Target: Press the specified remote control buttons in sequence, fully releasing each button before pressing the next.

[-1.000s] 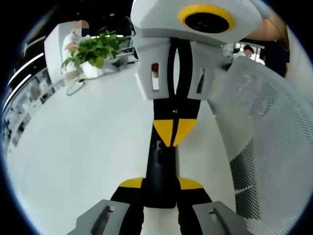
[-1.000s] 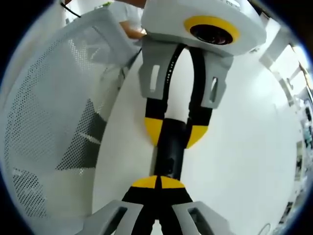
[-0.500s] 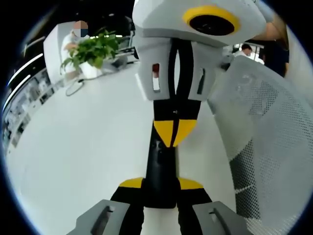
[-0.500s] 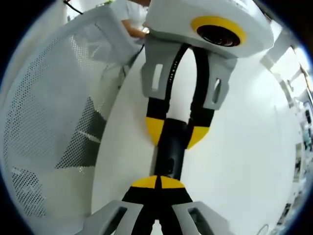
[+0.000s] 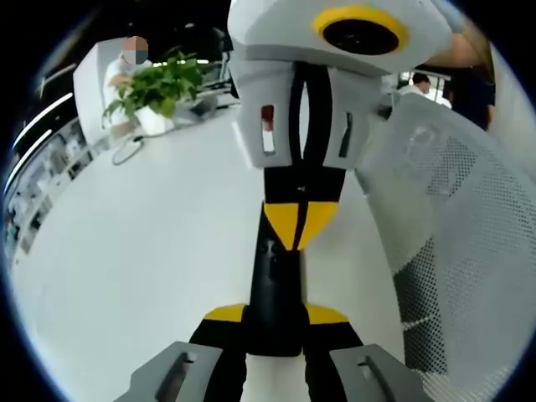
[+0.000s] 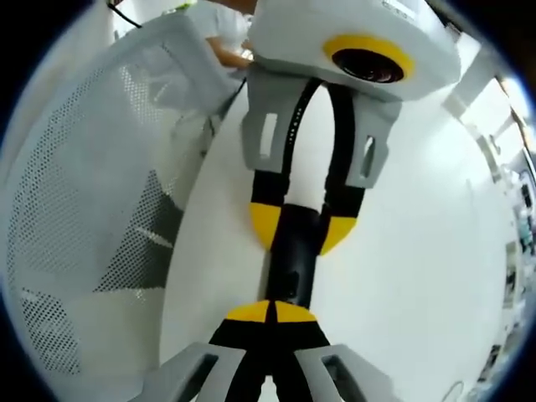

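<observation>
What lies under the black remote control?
The white table lies under the slim black remote control. The left gripper grips its sides; the right gripper's tips cover its far end.

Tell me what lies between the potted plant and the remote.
Bare white table in the left gripper view, nothing else between the potted plant and the remote.

Black remote control, plain and dark along its length. Left tongs: black arms, yellow tips, grey housings below. Right tongs: same black and yellow, white-grey body, yellow ring around a dark lens, small red mark on one grey bracket. White desk. White mesh chair, perforated with dark dots. Green plant in a white pot.
</observation>
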### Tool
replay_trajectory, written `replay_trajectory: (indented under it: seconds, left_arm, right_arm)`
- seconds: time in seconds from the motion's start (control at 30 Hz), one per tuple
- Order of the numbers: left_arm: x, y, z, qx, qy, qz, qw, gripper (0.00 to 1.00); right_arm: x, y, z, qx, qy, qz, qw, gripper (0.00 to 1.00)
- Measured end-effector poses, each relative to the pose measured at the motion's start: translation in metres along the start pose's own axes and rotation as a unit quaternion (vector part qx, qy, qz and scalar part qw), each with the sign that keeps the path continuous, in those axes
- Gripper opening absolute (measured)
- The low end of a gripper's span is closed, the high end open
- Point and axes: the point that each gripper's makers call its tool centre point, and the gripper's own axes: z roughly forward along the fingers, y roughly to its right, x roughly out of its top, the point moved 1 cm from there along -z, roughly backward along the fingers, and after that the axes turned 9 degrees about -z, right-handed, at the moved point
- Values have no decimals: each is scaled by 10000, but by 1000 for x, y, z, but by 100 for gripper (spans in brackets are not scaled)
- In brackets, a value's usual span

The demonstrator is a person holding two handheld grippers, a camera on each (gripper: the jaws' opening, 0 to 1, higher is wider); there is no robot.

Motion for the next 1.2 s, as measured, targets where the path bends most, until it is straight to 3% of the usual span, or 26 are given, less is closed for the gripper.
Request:
replay_trajectory:
  seconds: [0.73, 1.2]
  left_arm:
    - [-1, -2, 0, -6, -3, 14, 10000, 23]
    - [-1, -2, 0, 7, 15, 24, 10000, 23]
  right_arm:
    - [-1, 15, -10, -128, 76, 59, 9999, 0]
    - [2, 17, -3, -42, 48, 10, 10000, 0]
